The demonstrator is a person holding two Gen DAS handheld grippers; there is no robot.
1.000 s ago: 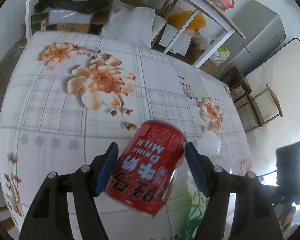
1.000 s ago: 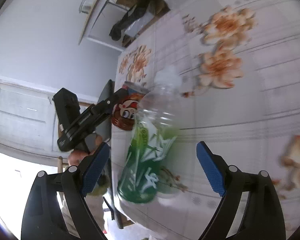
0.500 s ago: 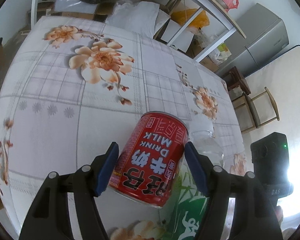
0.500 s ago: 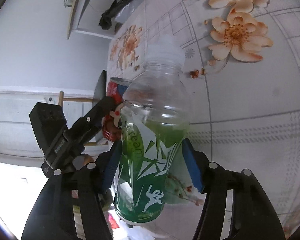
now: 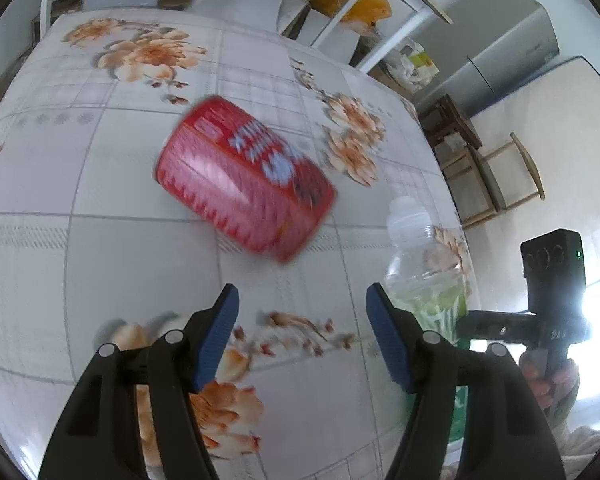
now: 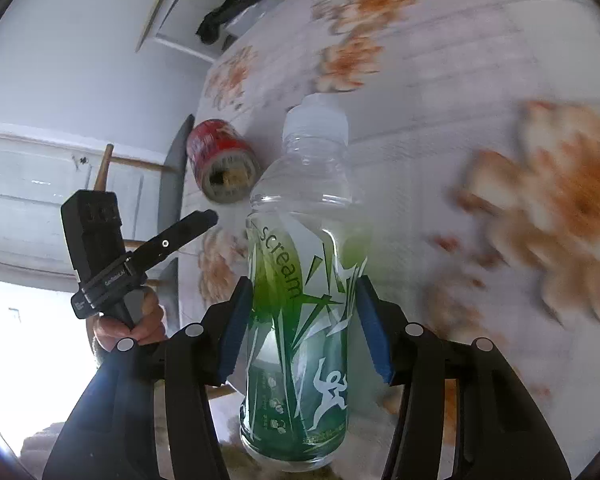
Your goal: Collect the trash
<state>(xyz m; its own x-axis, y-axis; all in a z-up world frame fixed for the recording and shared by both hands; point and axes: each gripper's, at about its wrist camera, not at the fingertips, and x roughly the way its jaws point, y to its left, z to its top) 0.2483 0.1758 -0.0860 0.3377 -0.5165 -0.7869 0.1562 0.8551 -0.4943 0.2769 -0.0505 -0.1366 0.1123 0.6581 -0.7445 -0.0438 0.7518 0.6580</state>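
A red milk-drink can lies on its side on the flowered tablecloth, blurred, ahead of my left gripper, which is open and empty. The can also shows in the right wrist view, its open end facing the camera. My right gripper is shut on a clear plastic bottle with a green label and holds it above the table. The bottle also shows at the right of the left wrist view, next to the can.
The table's far edge meets a white shelf frame with bags and boxes. A wooden chair and a grey cabinet stand past the right edge. A chair stands at the near side.
My left gripper has let go of the can, which now lies on its side on the table. My right gripper closed on the bottle and holds it.
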